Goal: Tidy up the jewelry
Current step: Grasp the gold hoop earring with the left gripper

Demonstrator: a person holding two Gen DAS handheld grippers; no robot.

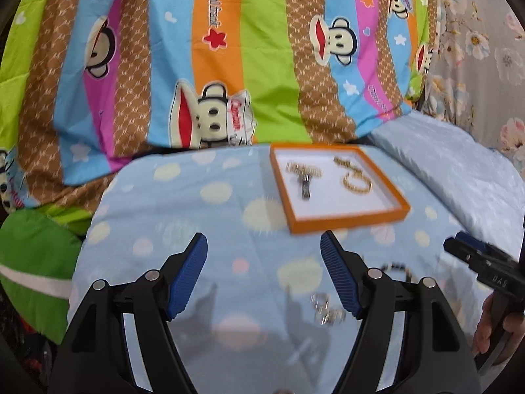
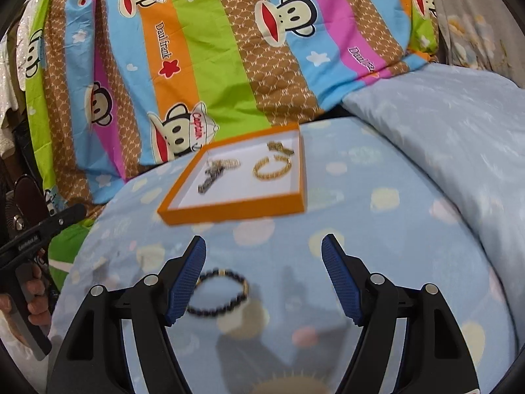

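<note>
An orange tray (image 2: 236, 208) with a white floor sits on a bed (image 2: 377, 246) covered by a pale blue spotted sheet, in the middle of the right wrist view and right of centre in the left wrist view. Several pieces already lie inside it: a gold bangle (image 2: 272, 167), a small gold piece (image 2: 279, 147) behind it, and a silver and dark cluster (image 2: 218, 170) on the left.

Two pieces appear to be left on the sheet. A dark bead bracelet (image 2: 218, 294) lies low in the right wrist view, touching the inner edge of the left finger of the right gripper (image 2: 264, 282). A blurred silver chain (image 1: 326, 310) lies just beside the right finger of the left gripper (image 1: 264, 282).

Both grippers have their fingers spread wide apart and hold nothing. The task looks over halfway done.

A striped cartoon monkey quilt (image 2: 213, 59) fills the upper frame.
</note>
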